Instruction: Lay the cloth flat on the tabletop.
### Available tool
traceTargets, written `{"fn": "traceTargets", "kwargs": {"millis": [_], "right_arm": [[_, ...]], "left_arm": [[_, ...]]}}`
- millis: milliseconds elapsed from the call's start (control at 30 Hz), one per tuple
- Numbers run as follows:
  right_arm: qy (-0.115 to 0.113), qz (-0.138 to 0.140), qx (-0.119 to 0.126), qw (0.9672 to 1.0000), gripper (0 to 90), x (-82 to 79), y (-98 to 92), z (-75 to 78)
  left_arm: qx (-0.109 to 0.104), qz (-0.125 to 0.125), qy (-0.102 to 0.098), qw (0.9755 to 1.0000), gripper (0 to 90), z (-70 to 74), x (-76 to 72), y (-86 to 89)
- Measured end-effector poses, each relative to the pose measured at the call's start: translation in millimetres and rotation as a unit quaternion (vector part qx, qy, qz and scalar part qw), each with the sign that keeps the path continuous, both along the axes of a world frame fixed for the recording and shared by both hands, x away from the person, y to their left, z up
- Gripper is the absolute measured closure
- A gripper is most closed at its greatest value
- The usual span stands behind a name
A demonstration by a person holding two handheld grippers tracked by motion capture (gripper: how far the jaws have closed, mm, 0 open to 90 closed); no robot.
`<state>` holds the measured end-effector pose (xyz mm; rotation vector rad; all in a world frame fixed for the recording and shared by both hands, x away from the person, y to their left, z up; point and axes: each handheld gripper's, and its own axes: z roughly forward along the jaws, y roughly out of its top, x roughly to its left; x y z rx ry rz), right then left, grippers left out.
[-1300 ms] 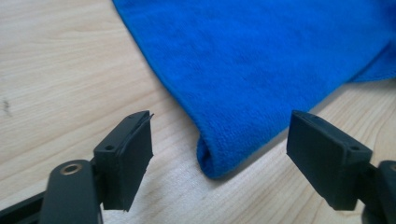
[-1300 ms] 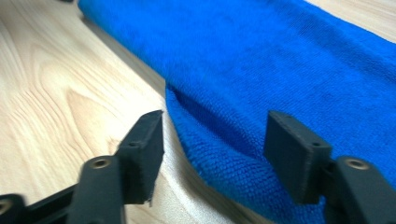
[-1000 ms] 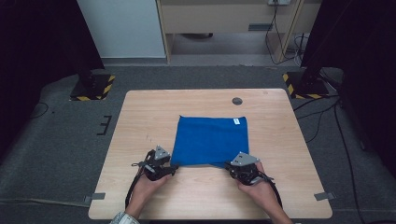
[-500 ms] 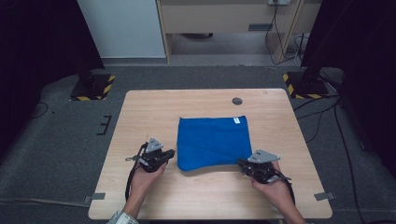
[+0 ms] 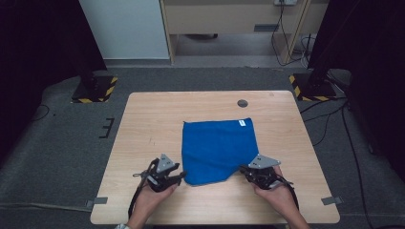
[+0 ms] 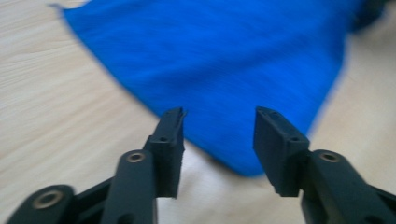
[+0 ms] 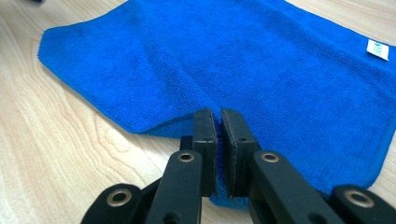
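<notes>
A blue cloth (image 5: pixel 217 148) lies flat on the wooden table (image 5: pixel 153 119), with a white label (image 5: pixel 242 123) at its far right corner. My left gripper (image 5: pixel 181 175) hovers at the cloth's near left corner. In the left gripper view, the left gripper (image 6: pixel 218 126) has just been opening its jaws. The cloth (image 6: pixel 224 56) lies just beyond them, ungripped. My right gripper (image 5: pixel 243 169) is at the near right corner. In the right gripper view, the right gripper (image 7: pixel 218 116) is shut on the cloth's (image 7: pixel 233 56) near edge, which rises in a small fold.
A round dark cable hole (image 5: pixel 242 103) sits in the tabletop behind the cloth. Bare wood lies to the left and right of the cloth. Dark stands with yellow-black striped bases (image 5: pixel 93 89) stand on the floor past the table's far corners.
The left gripper has let go of the cloth's near left corner and now stands open beside it. The right gripper has shifted slightly right, still pinching the near edge, which now runs slanted.
</notes>
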<state>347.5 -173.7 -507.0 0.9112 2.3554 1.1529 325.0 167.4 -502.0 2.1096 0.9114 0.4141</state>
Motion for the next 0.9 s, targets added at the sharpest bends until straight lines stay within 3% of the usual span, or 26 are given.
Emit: {"fn": "traceTargets", "kwargs": {"millis": [67,167,267,400,467,533,600,700,800,900], "right_arm": [[-0.001,-0.004,0.001,1.0000,84.9,1.2,-0.3,0.3],[-0.001,-0.005,0.006,1.0000,84.7,2.2,-2.1,1.1],[-0.001,-0.006,0.010,0.9999,84.7,2.2,-3.2,1.7],[-0.002,-0.005,0.010,0.9999,84.4,1.5,-3.5,3.7],[-0.004,-0.005,0.009,0.9999,83.1,0.9,-3.3,3.7],[-0.004,-0.006,0.005,1.0000,79.4,0.5,-2.6,2.4],[-0.006,-0.010,0.001,0.9999,70.7,0.7,-1.5,0.7],[-0.006,-0.012,-0.013,0.9998,53.9,1.3,2.8,-4.2],[-0.006,-0.007,-0.039,0.9992,46.6,0.9,6.7,-9.7],[-0.006,-0.009,-0.057,0.9983,42.8,-0.8,7.1,-12.4]], "left_arm": [[0.017,-0.016,0.007,0.9997,43.8,-4.8,-4.6,-9.2],[0.027,-0.022,0.019,0.9992,41.0,-11.7,-1.1,-15.7],[0.031,-0.026,0.032,0.9987,46.0,-15.5,2.0,-16.1],[0.042,-0.039,0.047,0.9973,59.8,-19.2,4.3,-17.5],[0.050,-0.037,0.043,0.9971,67.0,-19.9,7.4,-19.3],[0.053,-0.033,0.046,0.9970,80.0,-19.1,11.8,-19.4],[0.047,-0.032,0.054,0.9969,85.9,-18.3,16.1,-17.9],[0.036,-0.019,0.047,0.9980,87.0,-14.5,18.5,-13.9],[0.005,0.003,0.038,0.9993,87.0,-6.4,20.6,-3.1],[-0.018,0.037,0.034,0.9985,87.2,-2.4,25.4,12.8]]}}
